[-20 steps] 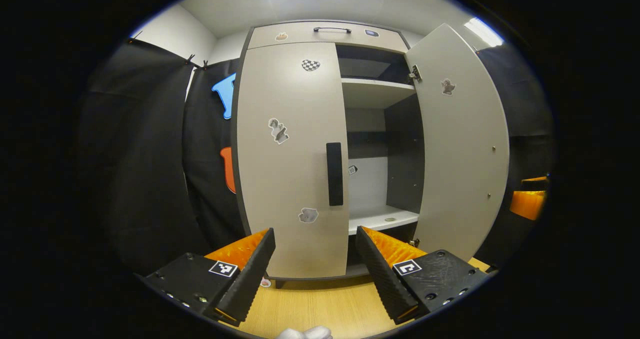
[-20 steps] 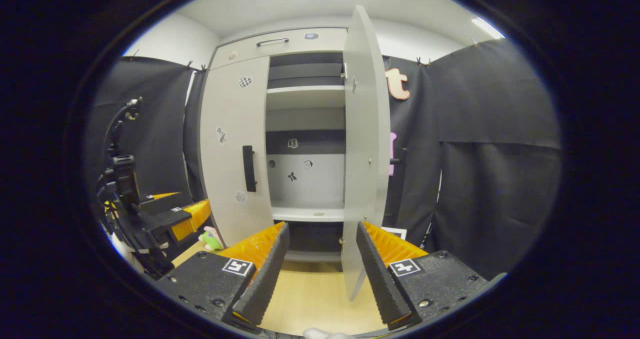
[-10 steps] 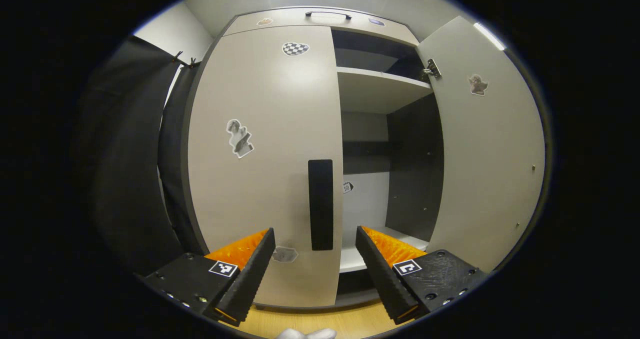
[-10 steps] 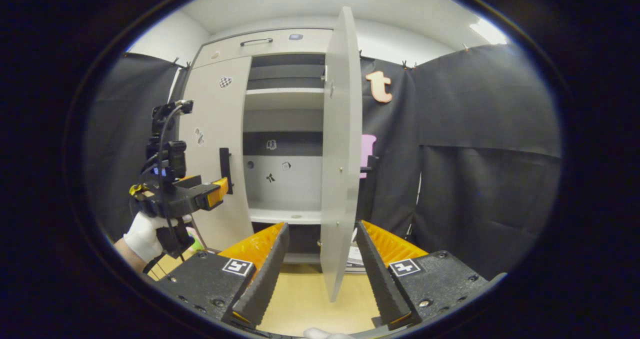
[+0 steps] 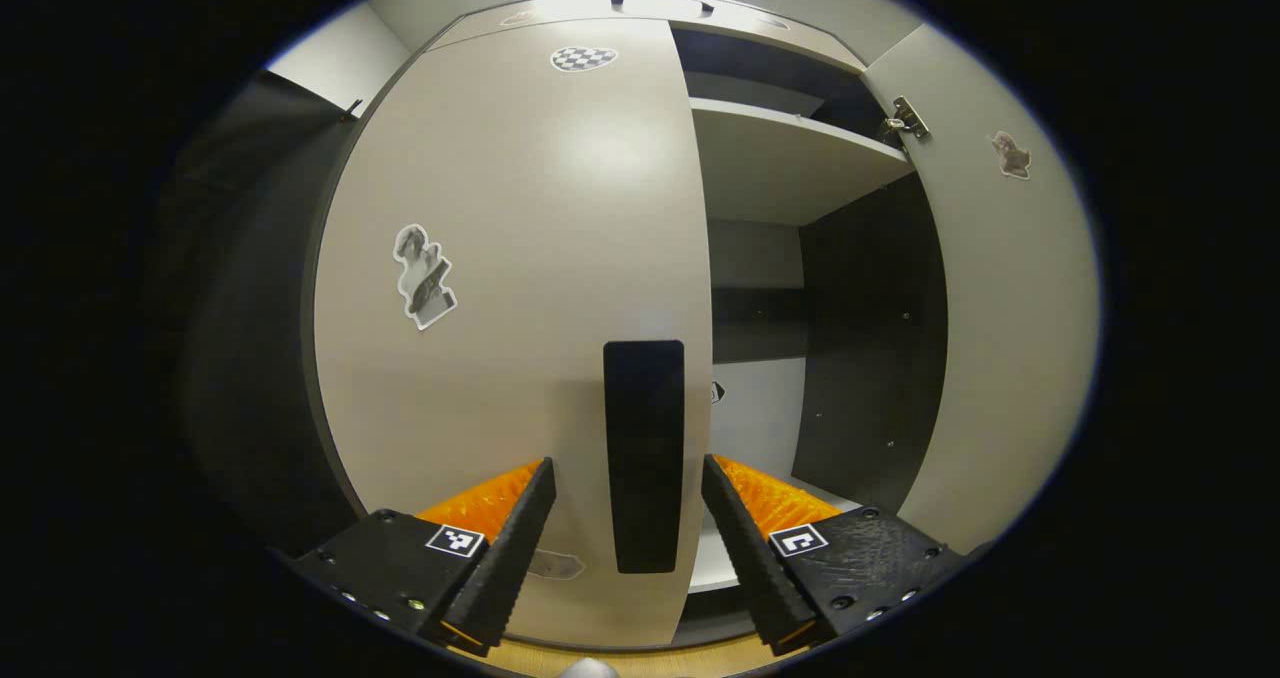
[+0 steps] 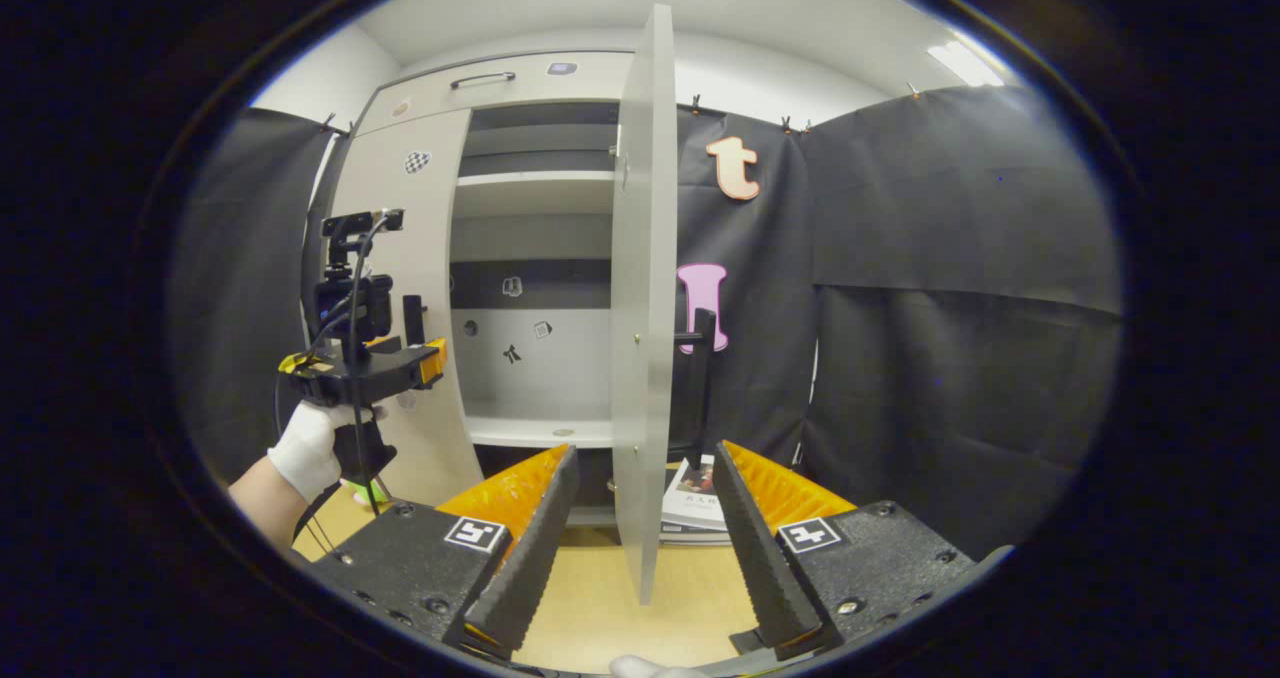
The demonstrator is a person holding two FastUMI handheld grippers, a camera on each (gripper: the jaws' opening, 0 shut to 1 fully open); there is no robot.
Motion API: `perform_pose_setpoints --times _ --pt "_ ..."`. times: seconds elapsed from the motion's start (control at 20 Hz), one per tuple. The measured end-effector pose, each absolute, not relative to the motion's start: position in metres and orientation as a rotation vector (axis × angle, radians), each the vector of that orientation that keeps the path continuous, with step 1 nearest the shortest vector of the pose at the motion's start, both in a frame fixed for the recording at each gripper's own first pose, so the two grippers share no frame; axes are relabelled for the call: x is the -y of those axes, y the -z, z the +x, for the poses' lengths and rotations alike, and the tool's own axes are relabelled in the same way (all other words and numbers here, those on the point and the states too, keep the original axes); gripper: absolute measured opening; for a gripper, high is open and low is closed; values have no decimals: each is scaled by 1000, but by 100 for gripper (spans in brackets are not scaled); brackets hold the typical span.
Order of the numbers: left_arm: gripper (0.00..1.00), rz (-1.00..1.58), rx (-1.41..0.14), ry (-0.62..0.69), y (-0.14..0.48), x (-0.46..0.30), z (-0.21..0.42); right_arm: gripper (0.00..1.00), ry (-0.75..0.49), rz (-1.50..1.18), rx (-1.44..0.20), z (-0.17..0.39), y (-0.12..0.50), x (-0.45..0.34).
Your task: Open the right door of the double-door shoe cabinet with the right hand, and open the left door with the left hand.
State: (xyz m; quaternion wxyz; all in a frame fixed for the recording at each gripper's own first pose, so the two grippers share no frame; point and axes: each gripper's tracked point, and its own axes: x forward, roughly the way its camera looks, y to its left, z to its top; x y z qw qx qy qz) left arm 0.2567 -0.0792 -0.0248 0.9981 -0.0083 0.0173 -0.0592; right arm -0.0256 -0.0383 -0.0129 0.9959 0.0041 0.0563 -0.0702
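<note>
Presently the left gripper point(image 5: 625, 518) stands open, its fingers to either side of the black handle point(image 5: 644, 455) on the closed left door point(image 5: 520, 258); contact with the handle cannot be told. Beyond its right finger lies the open cabinet shelf point(image 5: 790, 153). The right gripper point(image 6: 640, 518) is open, holding nothing, with the right door point(image 6: 643, 308) swung out edge-on between and beyond its fingers. A gloved hand point(image 6: 310, 443) carries the left gripper point(image 6: 365, 373) ahead-left.

Your left tool point(image 5: 625, 538) is level, jaws spread wide apart, nothing gripped between them. Your right tool point(image 6: 640, 528) sits gaping too, while your gloved left hand point(image 6: 310, 448) holds its tool upright.
</note>
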Motion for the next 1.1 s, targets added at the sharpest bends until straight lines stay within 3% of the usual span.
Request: perform_pose_setpoints --times 0.05,0.1,0.25,0.35,0.4,0.5,1.1 --pt "82 -15 -41 112 26 79 260 85 139 4 -112 -25 13 38" --pt "66 -3 -32 90 25 75 259 85 126 11 -104 -24 10 36" --pt "43 -14 -24 132 25 83 259 85 105 21 -97 -21 8 29" --pt "14 1 -30 121 25 80 260 85 97 16 -103 -22 11 26" --pt "19 -6 -35 119 25 81 259 84 90 19 -104 -22 11 24" --pt "7 -11 -48 118 27 80 259 84 80 19 -106 -24 13 20" --pt "7 -47 -69 170 24 75 227 85 -2 11 -113 -35 17 -2"
